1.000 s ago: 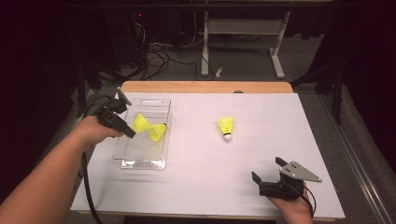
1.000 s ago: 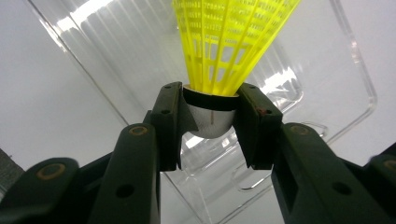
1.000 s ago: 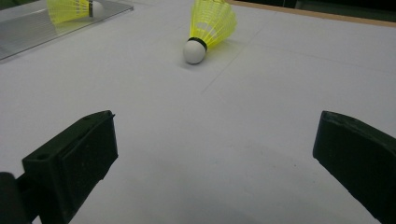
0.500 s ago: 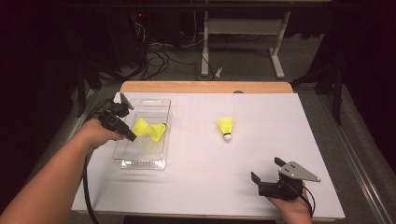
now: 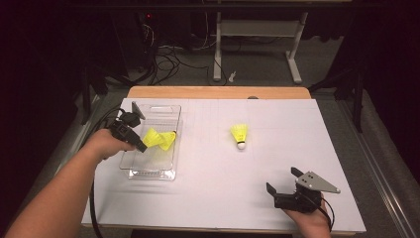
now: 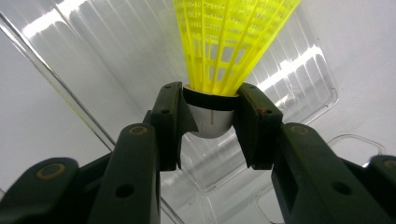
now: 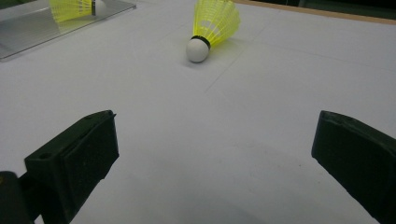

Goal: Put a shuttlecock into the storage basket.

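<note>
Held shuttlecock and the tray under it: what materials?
Shuttlecock: skirt looks like moulded yellow plastic, given the regular grid of slots; the rounded base is smooth white, maybe foam or plastic. Tray: clear glossy plastic, with see-through ribbed walls and bright glare streaks.

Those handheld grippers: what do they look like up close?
Both are black. The left gripper has two blocky jaws with round bolt holes, and a black cable trails from it. The right gripper carries a grey three-cornered plate on top. The person's forearms are bare, with no sleeves.

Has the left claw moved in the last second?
Yes. The left claw, shut on a yellow shuttlecock, has come down and slightly left toward the clear tray's floor, which stayed put.
</note>
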The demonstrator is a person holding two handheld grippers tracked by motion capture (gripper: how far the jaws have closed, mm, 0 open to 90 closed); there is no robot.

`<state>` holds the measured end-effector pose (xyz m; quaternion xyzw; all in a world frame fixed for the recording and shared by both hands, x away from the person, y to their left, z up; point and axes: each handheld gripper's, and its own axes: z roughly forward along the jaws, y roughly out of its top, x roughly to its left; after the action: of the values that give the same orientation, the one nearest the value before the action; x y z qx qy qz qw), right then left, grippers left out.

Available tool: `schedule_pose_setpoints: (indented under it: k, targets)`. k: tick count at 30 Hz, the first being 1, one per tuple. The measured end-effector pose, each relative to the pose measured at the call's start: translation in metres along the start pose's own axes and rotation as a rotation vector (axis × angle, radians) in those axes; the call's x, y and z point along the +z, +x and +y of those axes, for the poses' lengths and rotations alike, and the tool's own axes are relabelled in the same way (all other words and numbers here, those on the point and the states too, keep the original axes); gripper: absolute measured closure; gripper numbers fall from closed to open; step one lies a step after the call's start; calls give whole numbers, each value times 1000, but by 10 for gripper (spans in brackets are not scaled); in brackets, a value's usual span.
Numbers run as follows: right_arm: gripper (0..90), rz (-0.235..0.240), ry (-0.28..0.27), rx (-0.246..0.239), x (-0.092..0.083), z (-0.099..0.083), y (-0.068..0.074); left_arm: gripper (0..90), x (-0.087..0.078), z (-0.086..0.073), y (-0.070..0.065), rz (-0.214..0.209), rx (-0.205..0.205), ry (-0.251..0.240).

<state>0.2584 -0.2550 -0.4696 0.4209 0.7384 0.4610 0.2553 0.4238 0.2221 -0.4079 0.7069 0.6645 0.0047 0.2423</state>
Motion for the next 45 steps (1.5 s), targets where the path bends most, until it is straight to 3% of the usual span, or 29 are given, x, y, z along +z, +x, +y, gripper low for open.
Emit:
schedule_pose_setpoints:
  k: [15, 16, 18, 22, 23, 25, 31, 35, 36, 37, 38, 40, 43, 44, 45]
  targets:
    - [13, 3, 3, 0, 1, 0, 1, 633, 7, 0, 5, 25, 4, -10]
    - [13, 4, 3, 0, 1, 0, 1, 633, 13, 0, 0, 43, -65, -70]
    - [14, 5, 3, 0, 1, 0, 1, 631, 13, 0, 1, 50, -45, -51]
    - [14, 5, 2, 2, 1, 0, 1, 630, 17, -1, -1, 54, -66, -69]
    - [15, 5, 3, 4, 1, 0, 1, 630, 19, -1, -3, 53, -87, -92]
    - [15, 6, 2, 5, 1, 0, 1, 630, 17, -1, 1, 65, -33, -41]
    - [14, 9, 2, 4, 2, 0, 1, 629, 17, -1, 1, 64, -19, -35]
    - [14, 10, 1, 6, 1, 0, 1, 630, 20, -2, 0, 60, -37, -51]
    - [14, 10, 1, 6, 1, 0, 1, 630, 20, -2, 0, 63, -25, -41]
    - [14, 11, 2, 6, 1, 0, 1, 630, 21, -2, -1, 64, -45, -59]
    - [15, 11, 2, 6, 1, 0, 1, 630, 20, -2, 0, 62, -29, -44]
    - [14, 12, 0, 4, 2, 0, 1, 629, 21, -2, -1, 60, -54, -65]
    - [14, 13, 0, 5, 2, 0, 1, 629, 21, -3, -1, 59, -46, -58]
    - [14, 13, 0, 5, 2, 0, 1, 628, 19, -3, 0, 60, -25, -39]
    - [14, 13, 1, 7, 2, 0, 1, 627, 20, -3, -1, 57, -47, -57]
